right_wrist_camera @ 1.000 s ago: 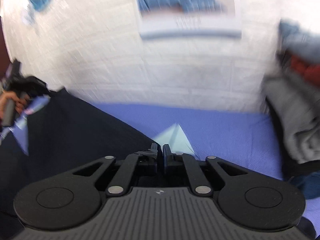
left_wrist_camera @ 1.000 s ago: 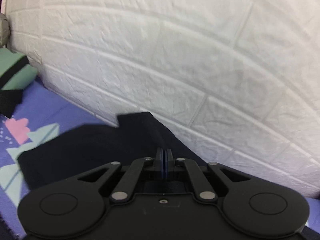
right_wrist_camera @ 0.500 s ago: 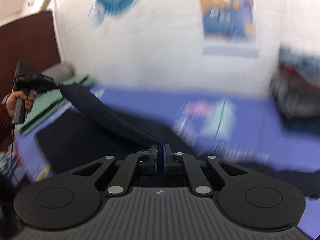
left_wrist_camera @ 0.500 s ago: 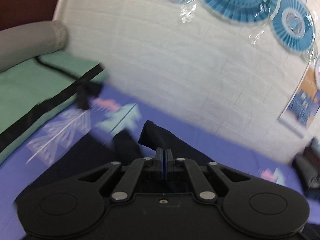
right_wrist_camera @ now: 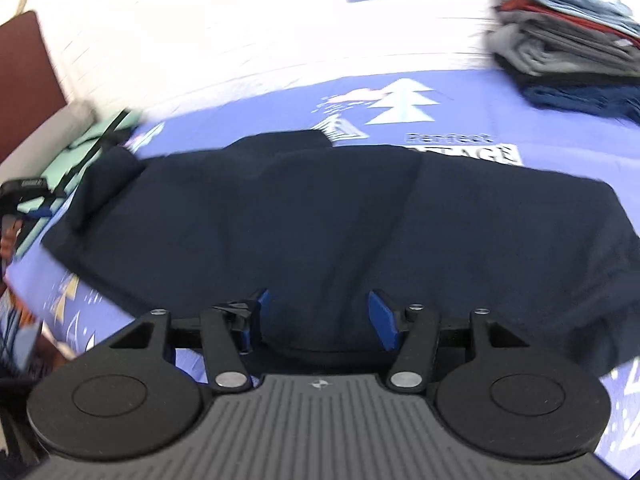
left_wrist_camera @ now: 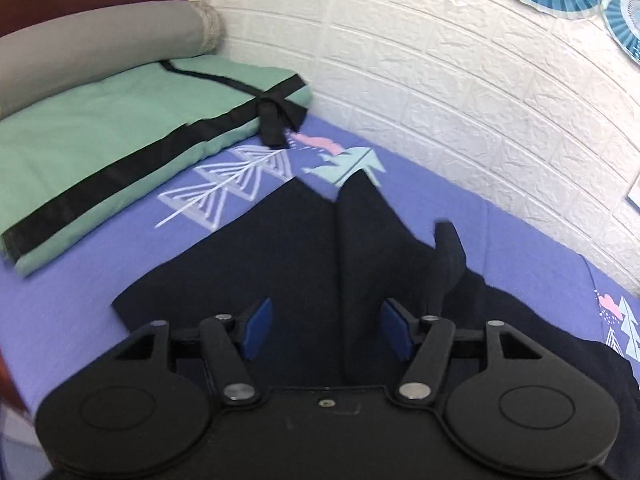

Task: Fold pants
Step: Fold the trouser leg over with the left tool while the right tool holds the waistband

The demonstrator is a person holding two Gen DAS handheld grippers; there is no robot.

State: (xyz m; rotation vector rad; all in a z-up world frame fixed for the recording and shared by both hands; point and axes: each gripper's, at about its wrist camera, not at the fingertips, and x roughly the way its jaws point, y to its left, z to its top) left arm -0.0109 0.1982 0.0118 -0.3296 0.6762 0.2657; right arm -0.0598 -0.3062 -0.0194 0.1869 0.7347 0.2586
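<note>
On purple printed bedsheet point(right_wrist_camera: 460, 92): dark navy soft-fabric pants point(right_wrist_camera: 320, 216) lie flat, long axis left-right. Left gripper point(left_wrist_camera: 326, 330) and right gripper point(right_wrist_camera: 318, 318) jaws just opened, spread, fabric between, unpinched.

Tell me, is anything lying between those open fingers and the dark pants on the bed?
Nothing visible. The pants lie spread on the purple sheet right under both the left gripper and right gripper; the clothes pile and green bedding sit off to the sides.

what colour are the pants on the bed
Dark navy, nearly black, plain pants; clearest in the right wrist view.
</note>
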